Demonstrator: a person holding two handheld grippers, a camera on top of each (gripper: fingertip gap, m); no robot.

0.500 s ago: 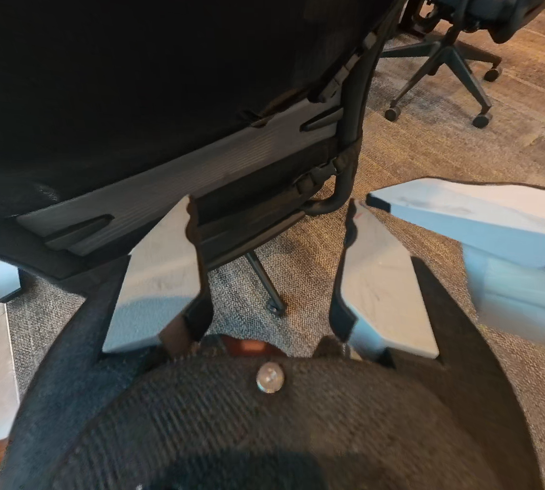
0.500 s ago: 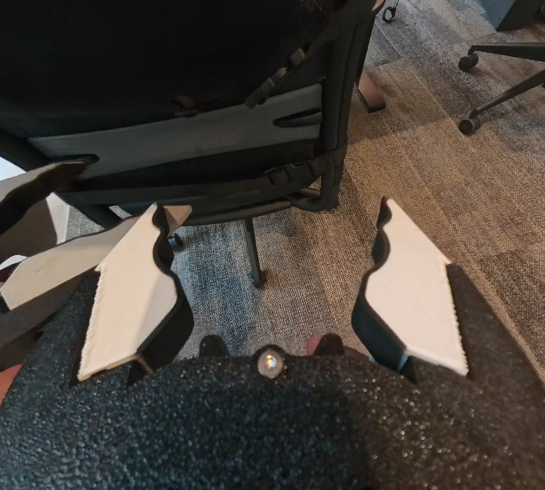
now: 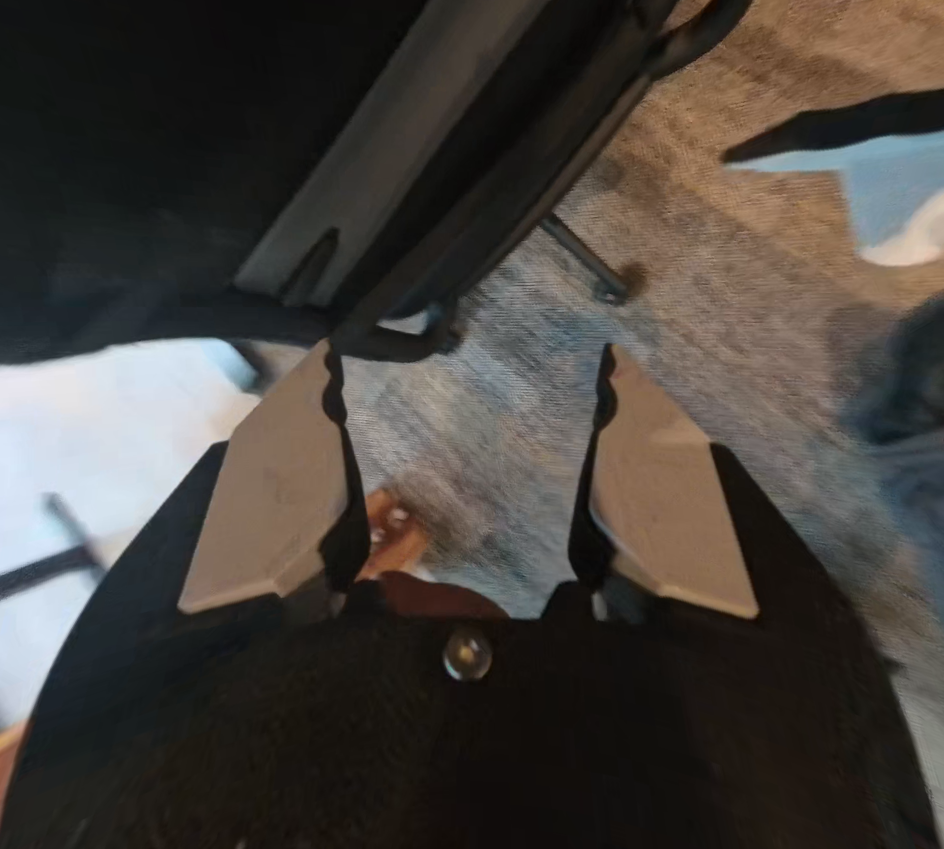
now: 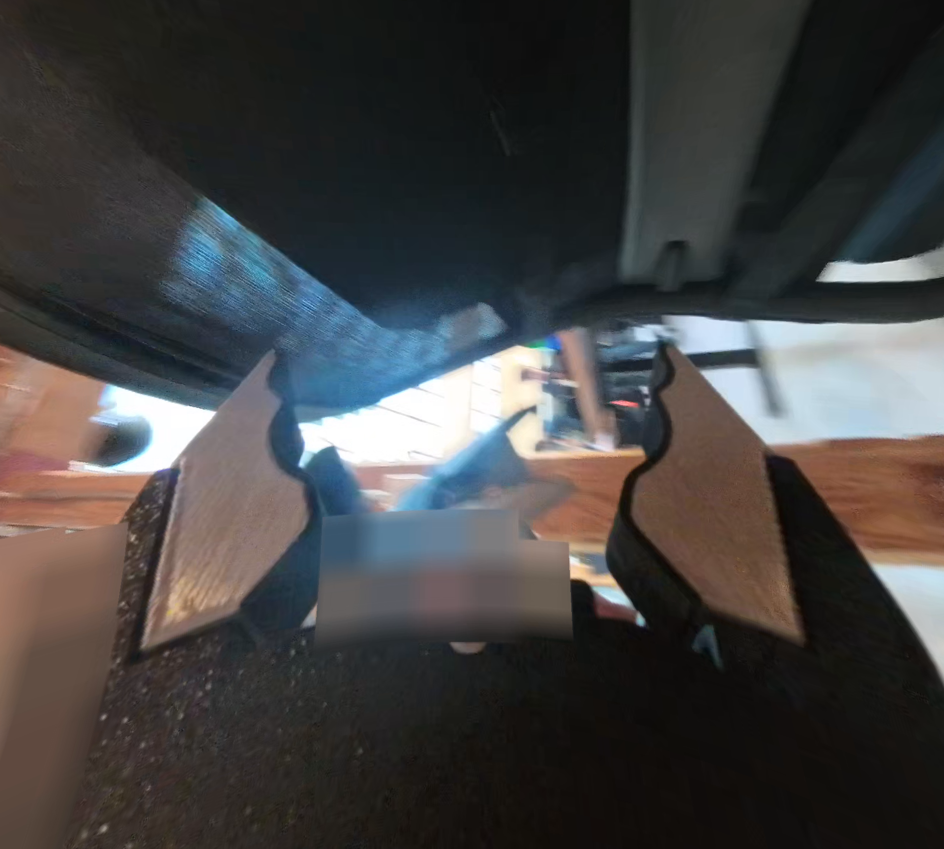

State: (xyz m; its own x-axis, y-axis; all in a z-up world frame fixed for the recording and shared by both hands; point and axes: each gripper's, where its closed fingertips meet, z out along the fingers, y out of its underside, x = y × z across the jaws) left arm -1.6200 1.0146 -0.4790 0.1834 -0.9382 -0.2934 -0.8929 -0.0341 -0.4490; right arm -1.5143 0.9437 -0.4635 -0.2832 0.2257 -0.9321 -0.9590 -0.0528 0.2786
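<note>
Both views are pretty blurry. The left gripper (image 3: 470, 359) hangs spread wide and empty just under the office chair (image 3: 408, 109), over the carpet (image 3: 715, 313). The right gripper (image 4: 467, 364), also wide apart and empty, sits near the chair's dark mesh edge.

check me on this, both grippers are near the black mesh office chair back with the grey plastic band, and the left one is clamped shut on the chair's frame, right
Not quite. The left gripper is open: the left wrist view shows its jaws spread apart with only grey carpet between them, gripping nothing. The rest holds: both it and the right gripper are near the black mesh office chair back with the grey plastic band.
</note>
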